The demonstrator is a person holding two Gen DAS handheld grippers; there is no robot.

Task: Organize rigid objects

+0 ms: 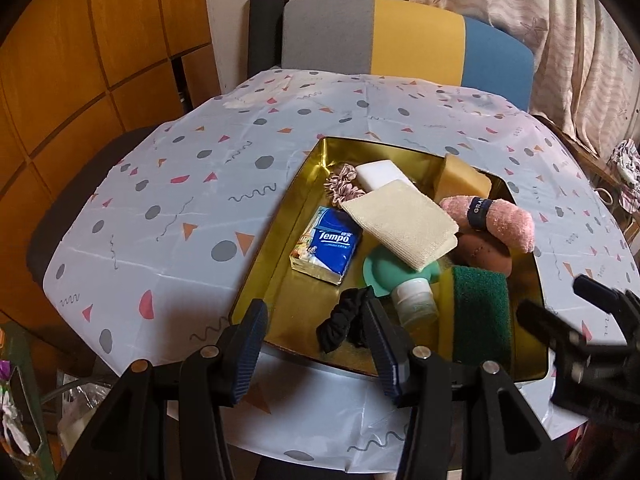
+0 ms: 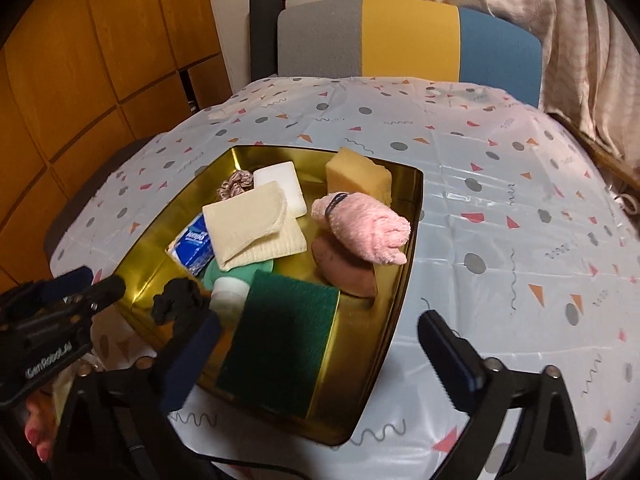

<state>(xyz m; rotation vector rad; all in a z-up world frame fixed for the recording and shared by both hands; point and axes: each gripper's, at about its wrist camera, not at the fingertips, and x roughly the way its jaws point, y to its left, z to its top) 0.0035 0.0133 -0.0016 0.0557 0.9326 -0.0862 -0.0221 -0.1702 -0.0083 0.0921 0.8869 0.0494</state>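
A gold tray [image 1: 280, 264] on the table holds a blue tissue pack [image 1: 328, 244], a cream cloth [image 1: 400, 224], a pink rolled towel [image 1: 496, 220], a sweet potato [image 2: 344, 272], a white-capped bottle [image 1: 414, 300], a black scrunchie [image 1: 344, 320] and a green scouring sponge [image 2: 280, 340]. My left gripper [image 1: 316, 320] hovers over the tray's near edge, half open; the scrunchie lies by its right finger, unpressed. My right gripper [image 2: 320, 356] stands wide open around the sponge's near end, its right finger well clear of it.
A patterned tablecloth [image 2: 500, 200] covers the table. A chair with a grey, yellow and blue back [image 1: 400, 36] stands behind it. Wooden cabinet [image 1: 80, 60] at left, curtain [image 1: 560, 20] at right. A white block [image 2: 280, 184] and yellow sponge [image 2: 356, 172] fill the tray's far end.
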